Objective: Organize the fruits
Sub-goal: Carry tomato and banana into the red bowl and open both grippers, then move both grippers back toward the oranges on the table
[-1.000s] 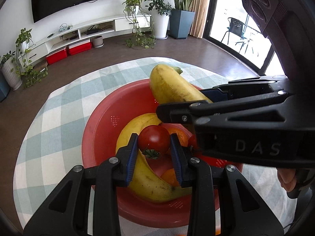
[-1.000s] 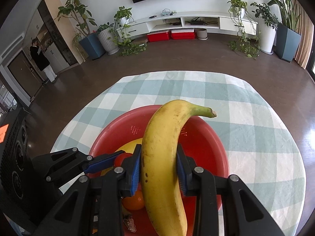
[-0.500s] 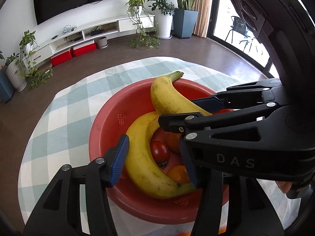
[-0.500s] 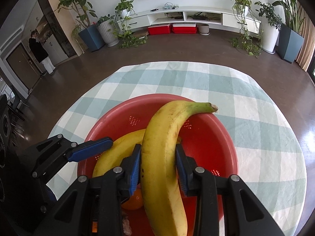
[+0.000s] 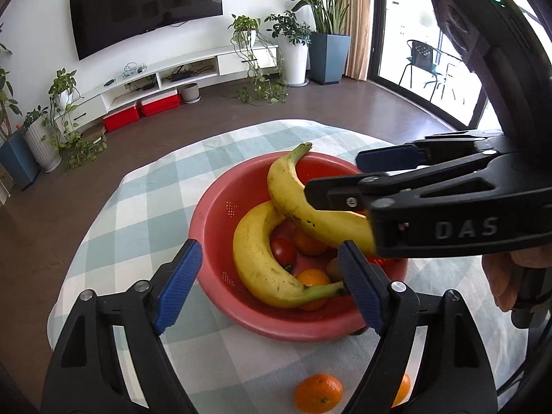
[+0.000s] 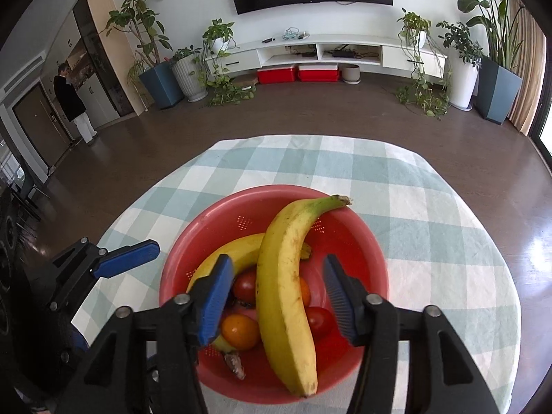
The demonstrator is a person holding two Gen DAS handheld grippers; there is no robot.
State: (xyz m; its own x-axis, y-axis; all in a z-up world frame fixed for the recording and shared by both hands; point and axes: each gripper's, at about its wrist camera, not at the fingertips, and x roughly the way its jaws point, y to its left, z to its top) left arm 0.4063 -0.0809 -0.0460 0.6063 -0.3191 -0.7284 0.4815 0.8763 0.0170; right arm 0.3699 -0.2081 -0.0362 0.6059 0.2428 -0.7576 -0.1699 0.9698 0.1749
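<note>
The red round plastic colander bowl (image 6: 276, 207) stands near the middle of the round table with a pale green and white checked cloth (image 6: 414, 207). Inside it lie two long yellow bananas. The upper banana (image 6: 286, 283) leans with its green stem on the far rim and crosses over the lower curved banana (image 5: 255, 258), which follows the left wall of the bowl. Under them are small red tomatoes (image 6: 245, 286) and small orange mandarins (image 6: 239, 331); this way the long fruit covers the round fruit and nothing can roll out.

The right gripper (image 6: 276, 303) hangs over the near part of the bowl with its blue-padded jaws spread to both sides of the upper banana, not touching it, so I judge the banana is released and rests on its own. The left gripper (image 5: 272, 279) is also spread wide and holds nothing, at the near left rim.

On the cloth near the table's near edge one more mandarin (image 5: 319, 393) lies outside the bowl, and a second one (image 5: 402, 388) shows partly behind the left gripper's finger. Probably these are the next to collect.
</note>
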